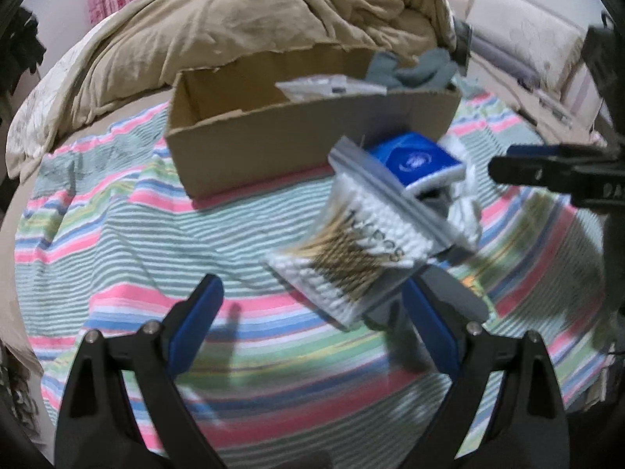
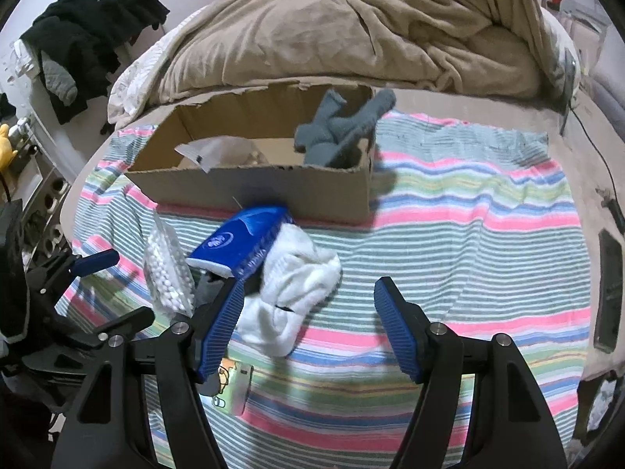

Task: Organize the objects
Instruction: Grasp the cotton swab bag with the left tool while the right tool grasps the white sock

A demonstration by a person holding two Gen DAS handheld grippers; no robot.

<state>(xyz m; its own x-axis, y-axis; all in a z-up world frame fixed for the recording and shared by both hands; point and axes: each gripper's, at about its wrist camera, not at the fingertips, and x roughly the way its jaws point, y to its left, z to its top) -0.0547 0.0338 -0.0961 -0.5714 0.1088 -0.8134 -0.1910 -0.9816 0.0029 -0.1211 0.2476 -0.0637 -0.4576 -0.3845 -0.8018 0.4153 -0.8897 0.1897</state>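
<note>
A cardboard box (image 1: 250,156) (image 2: 273,187) stands on the striped blanket and holds grey socks (image 1: 414,68) (image 2: 340,133) and a clear plastic packet (image 1: 328,88) (image 2: 215,152). In front of it lie a bag of cotton swabs (image 1: 351,242) (image 2: 168,273), a blue tissue pack (image 1: 418,160) (image 2: 242,242) and white socks (image 2: 297,289). My left gripper (image 1: 312,312) is open, and the swab bag is tilted up beside its right finger. My right gripper (image 2: 308,328) is open over the white socks and empty.
A tan duvet (image 2: 351,27) is heaped behind the box. Dark clothes (image 2: 93,15) hang at the far left. A small cartoon-printed pouch (image 2: 234,387) lies on the blanket (image 2: 468,234) near my right gripper. A phone (image 2: 609,293) lies at the right edge.
</note>
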